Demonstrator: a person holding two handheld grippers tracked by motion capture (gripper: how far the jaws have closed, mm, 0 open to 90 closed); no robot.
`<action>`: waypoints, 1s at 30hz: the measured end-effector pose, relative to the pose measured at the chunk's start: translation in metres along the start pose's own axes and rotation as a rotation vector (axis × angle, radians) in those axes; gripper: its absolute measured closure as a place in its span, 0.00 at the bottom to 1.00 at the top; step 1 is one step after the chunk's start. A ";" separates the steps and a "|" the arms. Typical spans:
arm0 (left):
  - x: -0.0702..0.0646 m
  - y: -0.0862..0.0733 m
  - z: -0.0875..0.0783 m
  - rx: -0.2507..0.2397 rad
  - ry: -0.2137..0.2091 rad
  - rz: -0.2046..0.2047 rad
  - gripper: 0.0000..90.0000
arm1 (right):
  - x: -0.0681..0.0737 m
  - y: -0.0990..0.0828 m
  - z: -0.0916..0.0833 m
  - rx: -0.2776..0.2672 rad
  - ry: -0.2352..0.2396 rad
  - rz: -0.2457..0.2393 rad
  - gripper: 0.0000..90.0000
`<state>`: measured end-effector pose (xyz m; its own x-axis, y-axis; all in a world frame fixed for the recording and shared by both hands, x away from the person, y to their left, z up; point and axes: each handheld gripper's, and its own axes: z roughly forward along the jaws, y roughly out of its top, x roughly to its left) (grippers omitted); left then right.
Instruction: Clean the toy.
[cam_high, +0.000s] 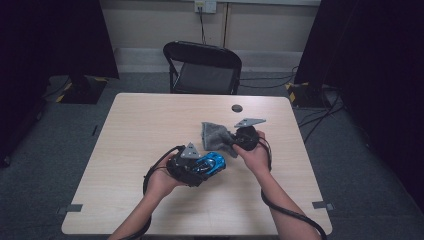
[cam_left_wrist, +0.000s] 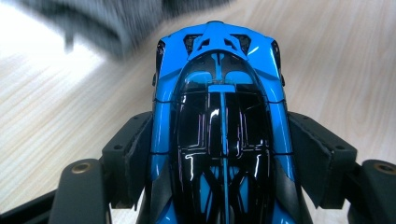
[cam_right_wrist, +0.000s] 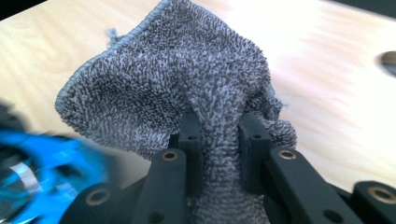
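Wood-grain laminate, pale and matte, covers the table (cam_high: 150, 130), which stands on grey carpet in a dim room. Behind its far edge is a black folding chair (cam_high: 204, 67), pushed close, and beyond that a cream wall with a socket (cam_high: 205, 6) from which a cable hangs down. Dark curtains close in both sides of the room, and loose cables lie on the floor at the right. A small dark round disc (cam_high: 237, 108) sits on the tabletop near the far edge, well apart from the hands.

Near the table's middle, the left gripper (cam_high: 200, 167) is clamped on a blue toy car (cam_left_wrist: 219, 116); in the left gripper view its two jaws press against the car's flanks, the glossy black roof between them. Just beside it, toward the far right, the right gripper (cam_high: 235, 141) pinches a grey terry cloth (cam_right_wrist: 173, 84): the jaws squeeze a bunched fold (the rest fans out above them, lifted off the wood). The cloth hangs close to the car's far end; whether they touch I cannot tell.
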<state>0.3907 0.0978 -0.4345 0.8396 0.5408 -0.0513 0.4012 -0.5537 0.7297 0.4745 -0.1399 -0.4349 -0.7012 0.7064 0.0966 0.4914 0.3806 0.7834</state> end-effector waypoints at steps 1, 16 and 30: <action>0.002 0.000 -0.001 0.002 0.008 -0.010 0.31 | 0.004 -0.001 0.002 0.006 0.006 -0.007 0.83; 0.019 -0.010 0.000 0.013 0.088 -0.037 0.31 | 0.014 -0.016 -0.006 0.041 0.110 -0.013 0.84; 0.041 -0.023 -0.011 0.005 0.164 -0.115 0.31 | 0.030 -0.022 -0.004 0.062 0.205 -0.028 0.84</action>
<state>0.4125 0.1394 -0.4459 0.7173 0.6964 -0.0216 0.4932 -0.4857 0.7217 0.4403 -0.1292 -0.4469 -0.8022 0.5615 0.2030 0.4966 0.4388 0.7489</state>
